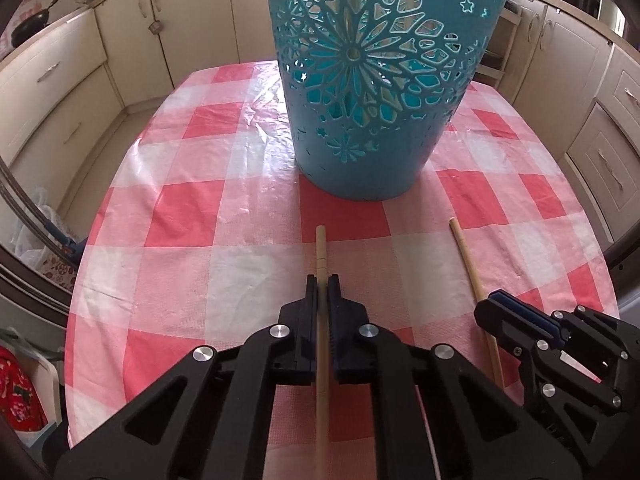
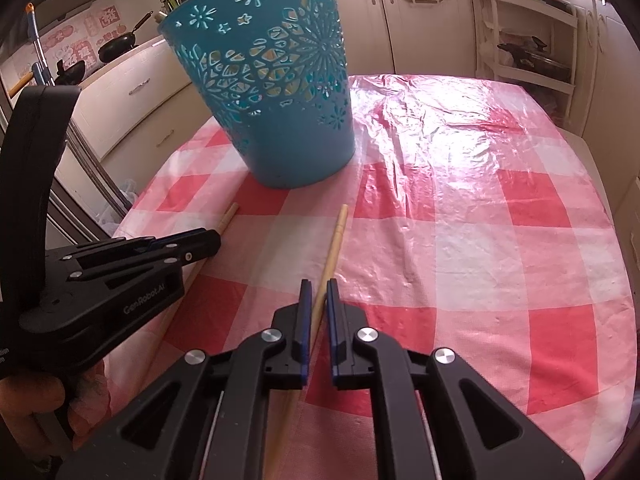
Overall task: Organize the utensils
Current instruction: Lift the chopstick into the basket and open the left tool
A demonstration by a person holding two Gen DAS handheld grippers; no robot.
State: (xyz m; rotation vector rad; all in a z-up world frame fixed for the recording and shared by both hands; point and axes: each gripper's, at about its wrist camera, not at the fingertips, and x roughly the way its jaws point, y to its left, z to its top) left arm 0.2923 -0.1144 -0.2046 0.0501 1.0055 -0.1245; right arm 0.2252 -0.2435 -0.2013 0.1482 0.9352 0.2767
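1. Both jaws are clamped, each on one chopstick: my left gripper [image 1: 322, 280] pinches the left chopstick [image 1: 321, 248], my right gripper [image 2: 318, 285] pinches the right chopstick [image 2: 334, 240]; each stick runs back between its pads and its thick end points ahead toward the basket.

2. Both sticks lie on or just above the checked tablecloth [image 2: 460, 240], near each other and roughly parallel; I cannot tell whether either has left the cloth.

3. Holding one stick per gripper, partway along the shaft, seems meant to carry the pair together, with enough length ahead to steer the ends.

4. Ahead stands the teal basket [image 1: 372, 80], upright, its cut-out wall facing me and its base just beyond the stick ends; its rim sits high, so I judge a clear lift is needed before anything tips in.

5. Room is generous to my right, where the cloth lies bare to the table edge; leftward the edge falls away sooner, with cabinets [image 1: 60, 80] beyond.

6. Between my grippers the gap is narrow; crossing sticks is the risk.
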